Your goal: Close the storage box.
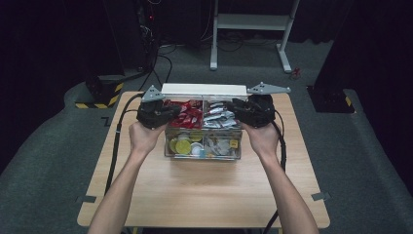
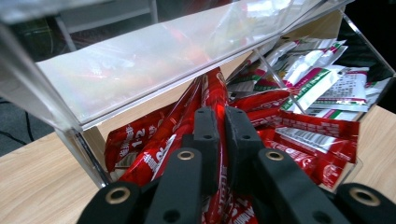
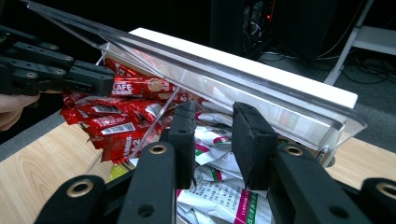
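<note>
A clear acrylic box (image 1: 202,157) with its lid (image 1: 204,89) raised at the back stands on the wooden table (image 1: 195,190). Red sachets (image 1: 187,116) fill its back-left compartment and white-and-green sachets (image 1: 219,118) the back-right one. My left gripper (image 1: 157,113) reaches into the red pile. In the left gripper view this gripper (image 2: 220,114) is shut on one long red sachet (image 2: 215,88) that runs up between its pads. My right gripper (image 1: 252,111) hovers at the box's right end. Its jaws (image 3: 215,109) stand apart over the white sachets (image 3: 219,196), with nothing between them.
The front compartments hold round yellow and white pieces (image 1: 185,145). The tilted lid (image 3: 233,79) overhangs both grippers. The left gripper (image 3: 60,74) shows at the far side of the red pile (image 3: 116,121). Bare tabletop lies in front of the box. A white desk frame (image 1: 253,22) stands beyond the table.
</note>
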Action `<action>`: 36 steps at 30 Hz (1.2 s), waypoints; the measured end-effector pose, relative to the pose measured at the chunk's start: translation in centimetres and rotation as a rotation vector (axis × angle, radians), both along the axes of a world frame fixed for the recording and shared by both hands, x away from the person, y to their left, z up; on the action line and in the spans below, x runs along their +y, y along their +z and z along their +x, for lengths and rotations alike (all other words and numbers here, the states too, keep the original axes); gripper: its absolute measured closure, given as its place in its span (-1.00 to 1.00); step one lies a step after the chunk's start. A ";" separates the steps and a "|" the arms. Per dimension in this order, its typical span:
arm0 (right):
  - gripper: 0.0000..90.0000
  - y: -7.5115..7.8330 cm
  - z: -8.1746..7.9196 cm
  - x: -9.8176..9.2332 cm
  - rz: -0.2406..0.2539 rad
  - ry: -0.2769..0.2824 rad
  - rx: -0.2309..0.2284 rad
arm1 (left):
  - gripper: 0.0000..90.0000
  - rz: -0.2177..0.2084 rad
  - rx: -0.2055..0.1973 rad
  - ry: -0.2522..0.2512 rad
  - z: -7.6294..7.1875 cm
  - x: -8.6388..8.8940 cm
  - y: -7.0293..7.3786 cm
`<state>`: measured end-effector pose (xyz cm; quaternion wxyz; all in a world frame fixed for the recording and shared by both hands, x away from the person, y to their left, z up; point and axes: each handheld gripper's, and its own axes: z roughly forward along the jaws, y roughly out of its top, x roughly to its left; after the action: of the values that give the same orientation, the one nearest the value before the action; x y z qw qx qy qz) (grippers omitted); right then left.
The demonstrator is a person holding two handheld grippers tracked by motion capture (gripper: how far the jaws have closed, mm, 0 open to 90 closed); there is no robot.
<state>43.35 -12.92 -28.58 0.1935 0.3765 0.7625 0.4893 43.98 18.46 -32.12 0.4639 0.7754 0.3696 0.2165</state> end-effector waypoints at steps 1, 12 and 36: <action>0.55 0.0 0.0 0.0 0.001 0.001 -0.001 | 0.88 0.003 -0.002 0.000 -0.1 0.0 0.1; 0.55 0.0 0.0 0.2 0.014 0.009 -0.004 | 0.91 -0.009 -0.013 -0.021 -1.5 1.1 0.8; 0.55 0.0 -0.1 0.3 0.012 0.006 -0.005 | 0.92 -0.075 0.004 -0.045 -4.0 4.7 0.6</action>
<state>43.25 -12.63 -28.57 0.1915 0.3742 0.7602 0.4953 40.02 23.12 -31.52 0.4966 0.7660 0.3610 0.1904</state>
